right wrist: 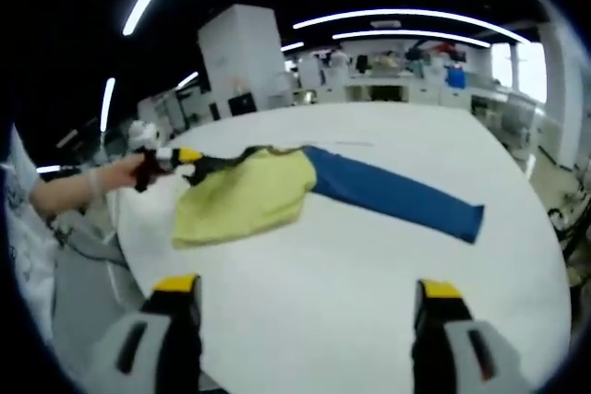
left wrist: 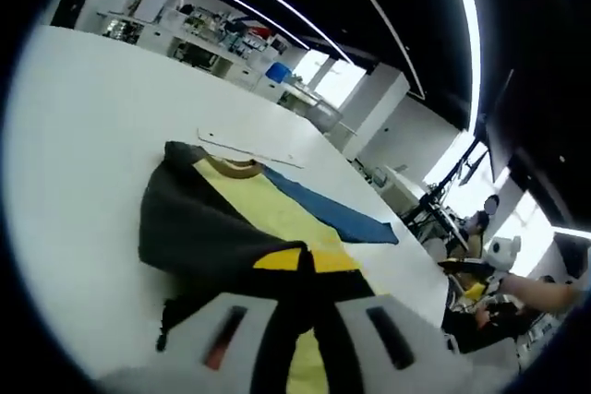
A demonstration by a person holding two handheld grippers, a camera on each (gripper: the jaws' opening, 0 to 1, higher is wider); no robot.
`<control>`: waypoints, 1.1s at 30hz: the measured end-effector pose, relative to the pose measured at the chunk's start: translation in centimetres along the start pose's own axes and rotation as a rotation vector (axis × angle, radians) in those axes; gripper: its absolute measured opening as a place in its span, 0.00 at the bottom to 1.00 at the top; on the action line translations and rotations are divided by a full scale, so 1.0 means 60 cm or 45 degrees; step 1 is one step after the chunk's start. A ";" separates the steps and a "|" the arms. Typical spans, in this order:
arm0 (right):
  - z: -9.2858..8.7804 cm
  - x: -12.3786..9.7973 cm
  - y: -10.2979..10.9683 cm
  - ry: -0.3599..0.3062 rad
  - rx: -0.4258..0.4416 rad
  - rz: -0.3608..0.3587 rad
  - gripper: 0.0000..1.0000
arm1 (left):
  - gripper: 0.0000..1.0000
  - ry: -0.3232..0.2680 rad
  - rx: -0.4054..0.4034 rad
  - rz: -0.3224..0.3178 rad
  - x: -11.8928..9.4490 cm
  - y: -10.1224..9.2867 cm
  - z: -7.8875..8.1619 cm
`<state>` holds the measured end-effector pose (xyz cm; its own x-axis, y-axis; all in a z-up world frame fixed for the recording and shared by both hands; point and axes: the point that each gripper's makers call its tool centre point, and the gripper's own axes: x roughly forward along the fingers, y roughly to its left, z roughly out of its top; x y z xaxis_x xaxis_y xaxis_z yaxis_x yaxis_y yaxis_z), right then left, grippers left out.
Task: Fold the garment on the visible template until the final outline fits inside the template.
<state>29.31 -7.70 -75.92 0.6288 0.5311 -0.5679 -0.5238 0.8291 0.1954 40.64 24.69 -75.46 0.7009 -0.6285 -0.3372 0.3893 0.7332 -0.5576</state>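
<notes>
White table (right wrist: 369,256) under ceiling light strips (right wrist: 406,17) in a big workroom, with benches (right wrist: 397,89) behind; lay on it a yellow, grey and blue garment (right wrist: 249,193), hem pinched by the left gripper (left wrist: 305,269); stood spread and empty, the right gripper (right wrist: 305,297).

The right gripper (right wrist: 309,320) has two pale grey plastic jaws with dark slots and yellow-capped tips. The left gripper (right wrist: 180,158) has black-and-yellow tips. Beside it, a white sleeve (right wrist: 20,182) covers the person's upper arm.
</notes>
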 end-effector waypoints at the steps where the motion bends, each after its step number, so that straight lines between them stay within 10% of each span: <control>1: -0.001 0.000 0.001 -0.001 0.005 0.002 0.97 | 0.00 0.020 0.012 -0.001 0.007 -0.005 -0.009; 10: -0.018 0.004 0.003 0.018 0.026 0.004 0.96 | 0.00 0.162 0.059 0.019 0.051 -0.010 -0.075; 22: -0.018 0.008 0.005 0.012 0.044 0.010 0.97 | 0.01 0.146 0.111 -0.022 0.034 -0.017 -0.066; 33: -0.019 0.014 0.014 0.016 0.044 0.029 0.98 | 0.49 0.128 0.209 -0.069 -0.015 -0.034 -0.055</control>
<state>28.76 -6.75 -77.15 0.6098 0.5476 -0.5730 -0.5175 0.8227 0.2354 37.27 22.89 -76.52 0.6160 -0.6851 -0.3888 0.5227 0.7247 -0.4489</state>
